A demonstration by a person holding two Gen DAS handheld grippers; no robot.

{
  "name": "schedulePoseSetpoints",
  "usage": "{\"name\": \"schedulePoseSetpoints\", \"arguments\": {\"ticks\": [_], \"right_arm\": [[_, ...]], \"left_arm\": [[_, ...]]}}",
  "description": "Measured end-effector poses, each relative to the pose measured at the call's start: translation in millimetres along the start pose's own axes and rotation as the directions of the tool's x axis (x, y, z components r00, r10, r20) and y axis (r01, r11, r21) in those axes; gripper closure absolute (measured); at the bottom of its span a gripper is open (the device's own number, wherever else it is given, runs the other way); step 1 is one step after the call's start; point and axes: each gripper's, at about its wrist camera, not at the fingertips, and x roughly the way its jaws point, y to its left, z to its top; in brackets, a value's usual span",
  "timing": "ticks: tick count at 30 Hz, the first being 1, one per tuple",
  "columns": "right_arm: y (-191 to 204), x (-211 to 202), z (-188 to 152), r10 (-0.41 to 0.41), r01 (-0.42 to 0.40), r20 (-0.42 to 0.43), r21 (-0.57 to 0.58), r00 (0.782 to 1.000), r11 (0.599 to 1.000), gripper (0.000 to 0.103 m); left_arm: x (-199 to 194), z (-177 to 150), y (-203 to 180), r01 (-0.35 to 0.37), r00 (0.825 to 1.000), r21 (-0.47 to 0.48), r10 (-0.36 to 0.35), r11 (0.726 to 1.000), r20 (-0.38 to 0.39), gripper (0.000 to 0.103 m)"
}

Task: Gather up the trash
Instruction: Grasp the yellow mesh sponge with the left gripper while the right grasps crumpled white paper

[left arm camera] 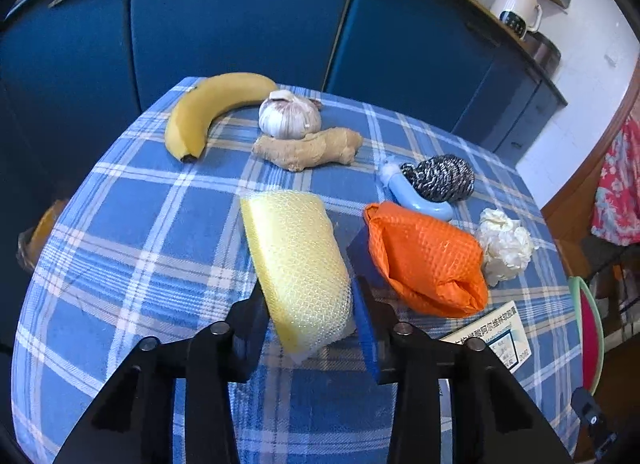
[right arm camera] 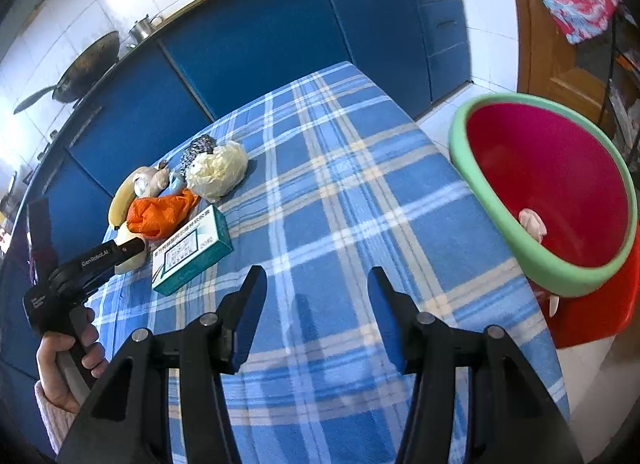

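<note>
Left claw (left arm camera: 310,328) has its jaws around a yellow sponge (left arm camera: 298,264) on the plaid surface (left arm camera: 132,232), beside an orange bag (left arm camera: 428,260) and crumpled paper (left arm camera: 505,244). Right claw (right arm camera: 317,296) hangs with jaws apart over the surface; the red bin (right arm camera: 480,167) with its green rim holds a pale scrap (right arm camera: 532,223).

A crumpled orange plastic bag (left arm camera: 426,262) lies on the table, with a wadded ball of white paper (left arm camera: 505,244) touching its right side. A flat teal-and-white cardboard box (right arm camera: 192,250) lies on its broad face just in front of them. Off the table's right edge stands a bin (right arm camera: 472,159) with a green rim and red inside, tilted toward the table, a pale scrap (right arm camera: 532,223) lying in it.
</note>
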Motion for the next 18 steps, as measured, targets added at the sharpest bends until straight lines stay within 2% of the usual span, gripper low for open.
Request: {"name": "schedulePoseSetpoints", "arguments": {"ticks": [10, 15, 18], "right_arm": [[48, 20, 29, 0.026, -0.022, 0.038, -0.116, 0.999, 0.993, 0.046], [68, 41, 44, 0.035, -0.031, 0.028, -0.152, 0.999, 0.988, 0.045], [80, 54, 53, 0.045, -0.040, 0.029, -0.176, 0.999, 0.984, 0.037]], "left_arm": [[-21, 24, 2, 0.006, 0.996, 0.019, -0.008, 1.000, 0.087, 0.064], [-16, 22, 8, -0.032, 0.993, 0.010, 0.031, 0.999, 0.111, 0.064], [-11, 20, 14, -0.049, 0.992, -0.003, 0.049, 0.999, 0.115, 0.064]]}}
